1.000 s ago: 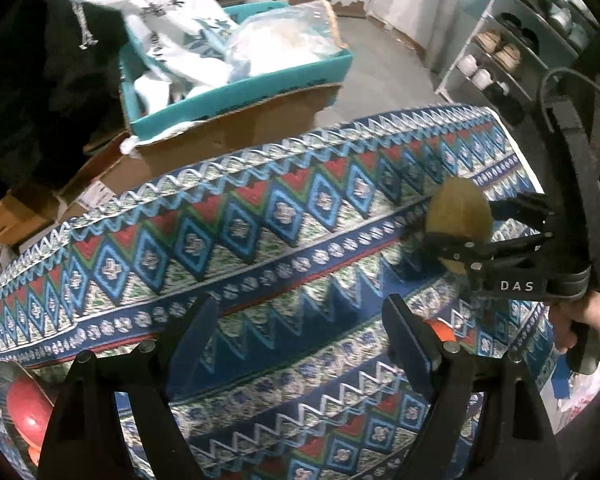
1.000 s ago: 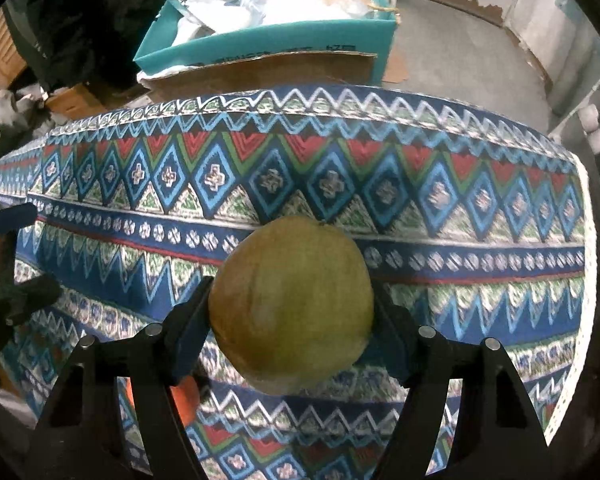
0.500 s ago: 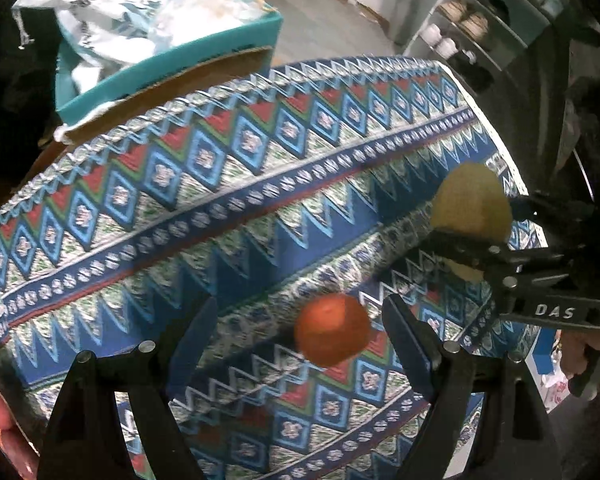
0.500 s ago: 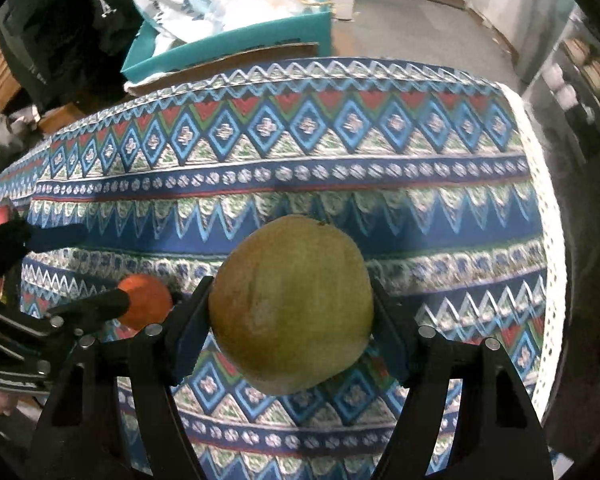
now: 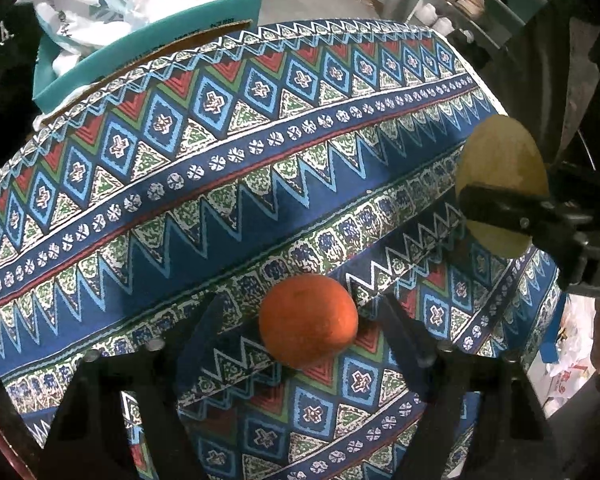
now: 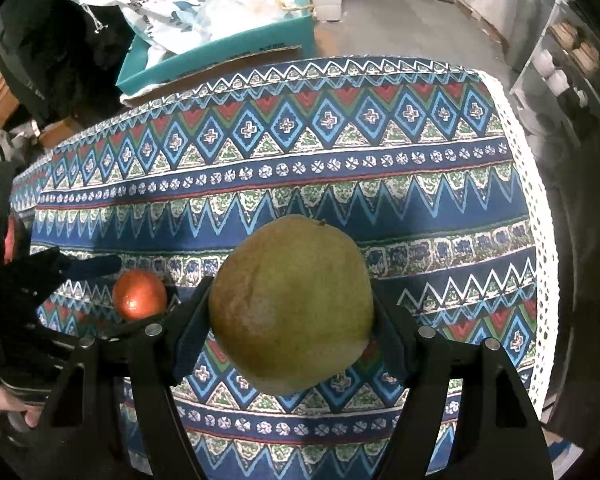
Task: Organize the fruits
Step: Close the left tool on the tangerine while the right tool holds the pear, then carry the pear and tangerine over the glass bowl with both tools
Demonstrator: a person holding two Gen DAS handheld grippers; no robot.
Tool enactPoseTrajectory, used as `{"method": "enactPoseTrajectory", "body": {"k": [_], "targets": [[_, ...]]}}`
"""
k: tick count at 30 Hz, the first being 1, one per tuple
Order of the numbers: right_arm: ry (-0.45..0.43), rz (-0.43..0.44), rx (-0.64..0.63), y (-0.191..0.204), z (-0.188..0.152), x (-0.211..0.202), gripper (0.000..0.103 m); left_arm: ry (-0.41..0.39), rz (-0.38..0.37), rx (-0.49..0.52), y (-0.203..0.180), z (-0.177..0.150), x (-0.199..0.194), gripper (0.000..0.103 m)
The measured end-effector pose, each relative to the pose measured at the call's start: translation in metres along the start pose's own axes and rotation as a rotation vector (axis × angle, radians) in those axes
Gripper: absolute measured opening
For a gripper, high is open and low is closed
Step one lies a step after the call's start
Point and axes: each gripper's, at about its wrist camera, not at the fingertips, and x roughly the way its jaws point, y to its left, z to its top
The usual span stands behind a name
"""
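An orange (image 5: pixel 308 319) lies on the patterned tablecloth (image 5: pixel 220 184), between the open fingers of my left gripper (image 5: pixel 300 332); neither finger presses on it. It also shows in the right wrist view (image 6: pixel 140 294), beside the left gripper's fingertips (image 6: pixel 100 265). My right gripper (image 6: pixel 292 312) is shut on a large yellow-green pear (image 6: pixel 292 304) and holds it above the cloth. In the left wrist view the pear (image 5: pixel 500 168) and the right gripper (image 5: pixel 496 204) are at the right, near the table's edge.
A teal box (image 6: pixel 220 52) with plastic bags stands behind the table's far edge. Shelves with shoes (image 5: pixel 460 0) are at the far right. The table's right edge with white lace (image 6: pixel 536 216) is close. Something red (image 6: pixel 10 240) shows at the far left.
My left gripper has moved right and forward until the orange sits between its fingers. The right gripper, still holding the pear, has moved back from the table's far edge.
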Motion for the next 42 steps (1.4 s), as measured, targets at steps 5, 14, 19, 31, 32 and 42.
{"method": "enactPoseTrajectory", "body": {"k": [5, 14, 19, 31, 32, 42], "targets": [[0.005, 0.001, -0.003, 0.003, 0.001, 0.004, 0.074, 0.018, -0.039, 0.012, -0.004, -0.003, 0.008, 0.05], [-0.001, -0.008, -0.046, 0.017, 0.004, 0.004, 0.074, -0.036, 0.007, 0.033, -0.009, -0.009, -0.009, 0.049], [-0.016, -0.014, -0.076, 0.028, 0.008, -0.004, 0.074, -0.077, 0.04, 0.035, 0.002, 0.0, -0.032, 0.049], [-0.059, 0.022, -0.131, 0.06, 0.012, -0.031, 0.074, -0.164, 0.052, -0.005, 0.024, -0.014, -0.092, 0.049], [-0.062, 0.025, -0.136, 0.063, 0.013, -0.033, 0.074, -0.17, 0.055, -0.005, 0.025, -0.015, -0.096, 0.049], [-0.103, 0.054, -0.191, 0.099, 0.015, -0.058, 0.074, -0.232, 0.08, -0.03, 0.04, -0.034, -0.139, 0.049]]}}
